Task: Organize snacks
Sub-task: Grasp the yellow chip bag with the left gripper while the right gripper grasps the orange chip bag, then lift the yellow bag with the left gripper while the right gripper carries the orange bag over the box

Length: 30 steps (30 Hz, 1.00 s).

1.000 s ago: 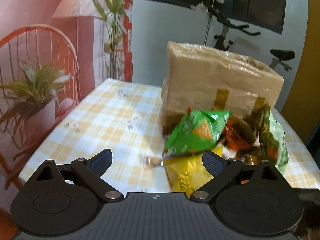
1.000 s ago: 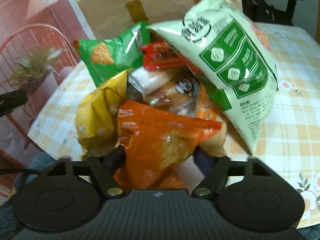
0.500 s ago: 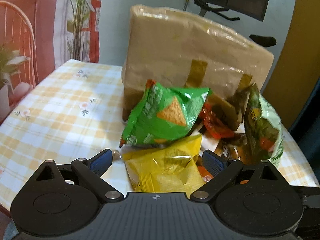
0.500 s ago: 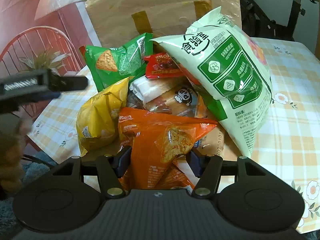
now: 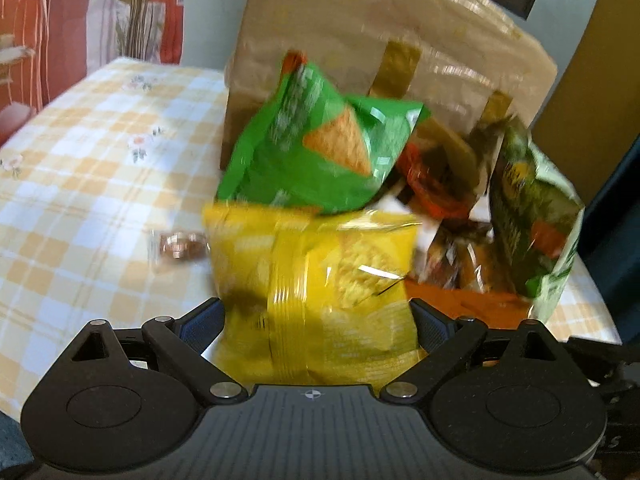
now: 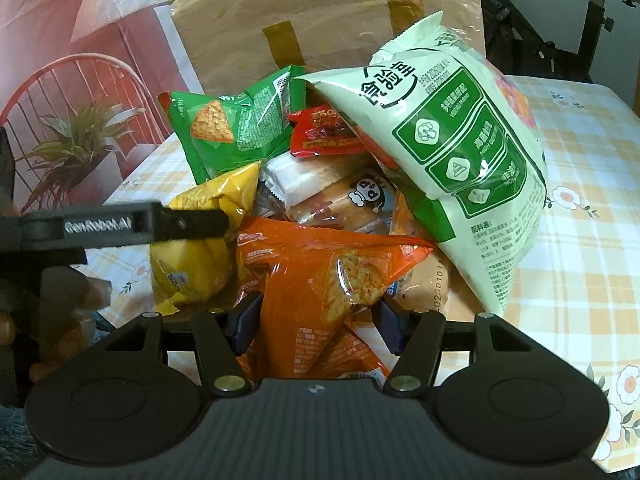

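Your left gripper (image 5: 316, 322) has dropped toward the pile, its jaws open astride the yellow bag (image 5: 316, 280). Your right gripper (image 6: 316, 326) has just been closing and now pinches the orange bag (image 6: 320, 292).

Left claw (image 5: 316, 326) agape, right claw (image 6: 316, 326) half-closed

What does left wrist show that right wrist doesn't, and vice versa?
Left wrist only: a small clear-wrapped brown sweet on the checked tablecloth beside the pile.
Right wrist only: the left tool from outside, the white panda-print bread pack, and the right tool closed around the orange chip bag.
Both: yellow crinkled snack bag, green tortilla-chip bag, tan taped parcel.
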{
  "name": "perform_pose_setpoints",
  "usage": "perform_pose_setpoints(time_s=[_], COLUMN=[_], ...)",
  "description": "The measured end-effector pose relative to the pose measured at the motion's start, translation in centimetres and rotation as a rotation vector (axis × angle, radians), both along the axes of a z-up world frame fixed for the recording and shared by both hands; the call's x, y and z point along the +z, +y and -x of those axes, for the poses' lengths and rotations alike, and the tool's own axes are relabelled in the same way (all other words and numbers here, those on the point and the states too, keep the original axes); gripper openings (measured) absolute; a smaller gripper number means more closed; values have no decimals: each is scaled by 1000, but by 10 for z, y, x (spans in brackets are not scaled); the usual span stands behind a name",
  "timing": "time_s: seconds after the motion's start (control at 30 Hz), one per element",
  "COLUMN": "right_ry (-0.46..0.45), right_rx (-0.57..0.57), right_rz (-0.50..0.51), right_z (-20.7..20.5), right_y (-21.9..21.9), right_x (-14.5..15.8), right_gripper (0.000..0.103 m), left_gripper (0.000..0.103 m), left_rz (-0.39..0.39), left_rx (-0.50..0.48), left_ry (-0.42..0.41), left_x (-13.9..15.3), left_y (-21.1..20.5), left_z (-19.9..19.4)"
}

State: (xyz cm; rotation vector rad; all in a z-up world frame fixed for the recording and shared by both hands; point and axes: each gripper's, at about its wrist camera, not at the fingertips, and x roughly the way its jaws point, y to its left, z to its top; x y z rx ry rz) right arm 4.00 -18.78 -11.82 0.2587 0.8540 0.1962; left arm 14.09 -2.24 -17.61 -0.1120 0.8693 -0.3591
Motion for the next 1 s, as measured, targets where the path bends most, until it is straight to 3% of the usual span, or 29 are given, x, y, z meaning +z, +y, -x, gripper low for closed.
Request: perform_pose_setpoints(time_s=[0.23, 0.43, 0.7, 1.0], right_ry=[0, -12, -50, -113], right_rx=[-3, 0, 21, 28], right_rz=[-4, 5, 12, 11], right_z=[0, 2, 5, 12], right_y=[0, 1, 7, 9], right_x=[0, 3, 11, 24], right_gripper=[62, 61, 61, 61], left_gripper=[85, 83, 83, 83], left_rz=[42, 21, -33, -62], left_rx=[12, 14, 139, 199], left_ry=[-17, -105, -198, -273], left_x=[2, 25, 51, 72], left_y=[13, 15, 35, 45], left_z=[6, 26, 45, 55])
